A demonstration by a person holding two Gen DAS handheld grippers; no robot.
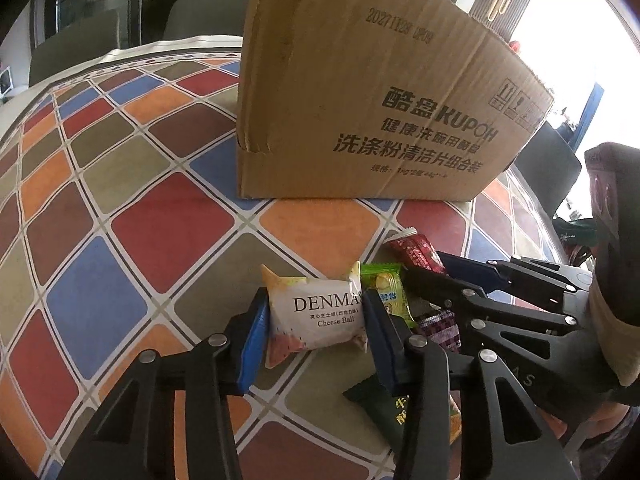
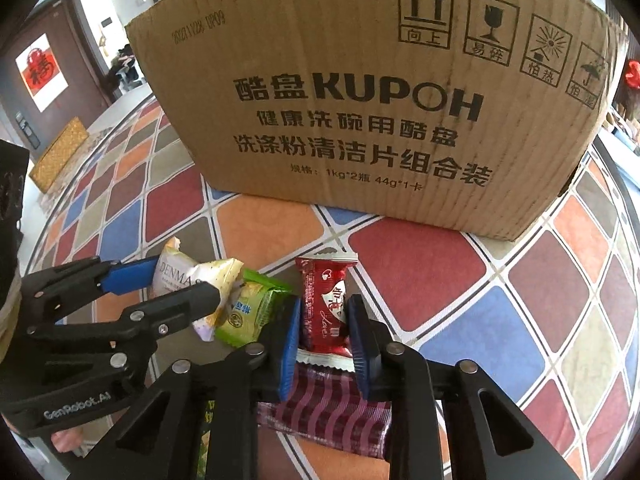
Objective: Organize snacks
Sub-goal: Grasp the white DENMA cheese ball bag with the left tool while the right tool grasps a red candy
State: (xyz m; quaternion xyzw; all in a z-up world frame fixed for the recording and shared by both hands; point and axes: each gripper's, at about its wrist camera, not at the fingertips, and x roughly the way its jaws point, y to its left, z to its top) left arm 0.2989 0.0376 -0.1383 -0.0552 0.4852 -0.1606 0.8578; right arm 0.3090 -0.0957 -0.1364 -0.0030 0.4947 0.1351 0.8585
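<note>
My left gripper [image 1: 316, 328] is shut on a white Denmas cheese ball packet [image 1: 316, 316], also seen in the right wrist view [image 2: 180, 276]. My right gripper [image 2: 323, 332] is shut on a red snack packet [image 2: 324, 300], which shows in the left wrist view [image 1: 416, 252] too. A green packet [image 2: 252, 312] lies between the two grippers. A purple checked packet [image 2: 328, 412] lies under the right gripper. A dark green packet [image 1: 380, 404] lies below the left gripper. A brown Kupoh cardboard box [image 2: 380, 100] stands just behind the snacks.
The table [image 1: 132, 184] has a cloth of coloured diamond tiles. Chairs [image 1: 200, 16] stand beyond its far edge. A woven mat [image 2: 60, 152] lies on the floor to the left, near a door.
</note>
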